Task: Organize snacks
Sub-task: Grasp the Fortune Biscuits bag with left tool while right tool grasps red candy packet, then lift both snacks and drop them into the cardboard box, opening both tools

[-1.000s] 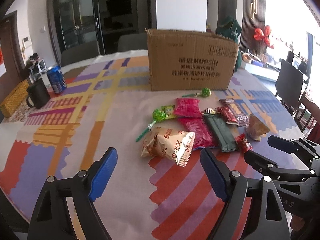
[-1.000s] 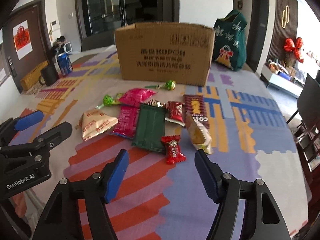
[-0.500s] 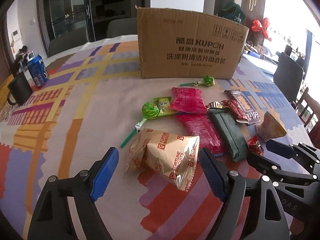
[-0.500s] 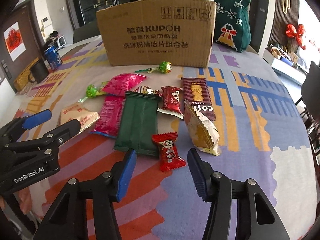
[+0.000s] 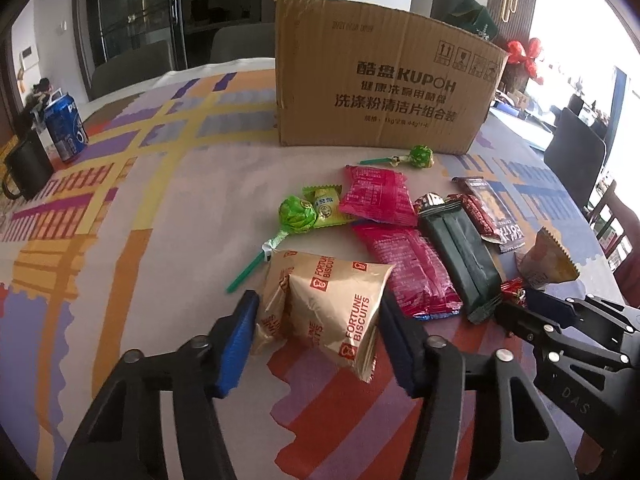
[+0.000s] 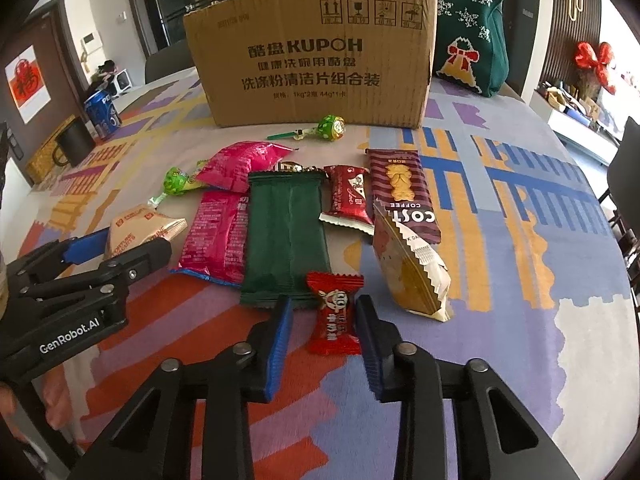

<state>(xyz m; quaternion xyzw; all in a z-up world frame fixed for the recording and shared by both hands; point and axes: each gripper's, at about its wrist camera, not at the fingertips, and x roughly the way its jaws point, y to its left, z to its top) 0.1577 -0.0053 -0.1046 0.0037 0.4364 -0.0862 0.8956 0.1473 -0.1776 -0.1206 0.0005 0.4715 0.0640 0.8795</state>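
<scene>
On the far left of the tabletop (image 5: 120, 240), a blue soda can (image 5: 64, 126) and a black mug (image 5: 24, 168) stand well apart from the snacks, out of the working area. The left hand-held gripper (image 5: 316, 332) has just been closing its jaws around the tan Fortune Biscuits packet (image 5: 324, 304); the blue pads sit against both sides of the puffy bag, so it looks clamped, low on its near end where the film gives. Farther right, the pink packets (image 6: 224, 216), dark green bar (image 6: 286, 236) and striped coffee-biscuit pack (image 6: 400, 192) lie flat in a loose cluster, all just in front of the open Kupoh cardboard box (image 6: 312, 60), probably their destination. The right hand-held gripper (image 6: 324, 320) has likewise been closing its jaws, which straddle the small red candy (image 6: 334, 312); they look pressed on its wrapper, nearly together. Taking one item per hand suits sorting two snacks in a single trip.
</scene>
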